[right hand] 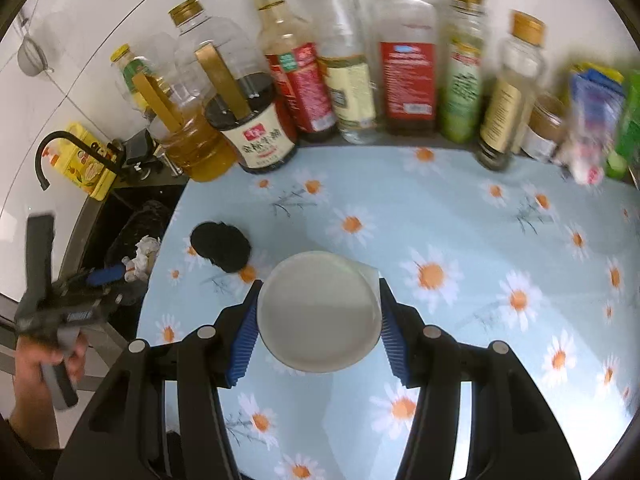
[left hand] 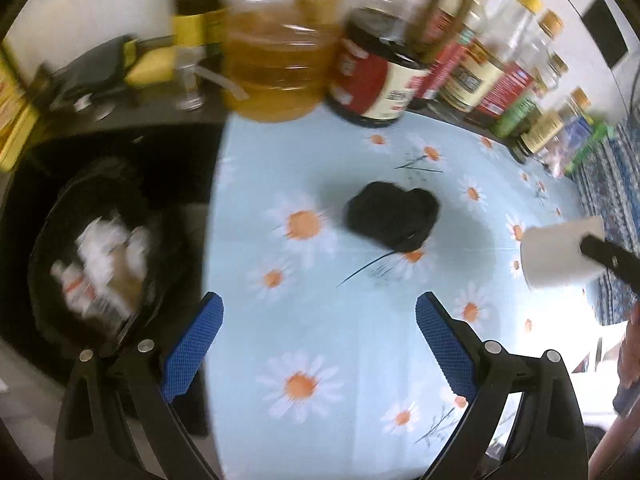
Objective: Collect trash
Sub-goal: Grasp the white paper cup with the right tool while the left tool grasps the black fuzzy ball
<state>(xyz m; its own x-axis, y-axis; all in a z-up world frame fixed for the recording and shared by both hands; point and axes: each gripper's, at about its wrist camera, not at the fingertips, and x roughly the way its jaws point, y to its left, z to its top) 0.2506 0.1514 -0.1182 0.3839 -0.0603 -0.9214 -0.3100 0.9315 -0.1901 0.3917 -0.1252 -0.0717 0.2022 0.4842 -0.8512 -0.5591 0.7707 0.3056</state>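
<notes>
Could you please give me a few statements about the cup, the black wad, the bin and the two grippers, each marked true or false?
1. The right gripper holds a white cup between its fingers. True.
2. The left gripper is shut on the black wad. False: it is open and holds nothing; the wad lies on the tablecloth ahead of it.
3. The bin beside the table already has white scraps in it. True.
4. The bottles lie flat on the floral tablecloth. False: they stand upright along the wall.
5. The black wad is inside the cup. False: it lies apart from it on the tablecloth.
</notes>
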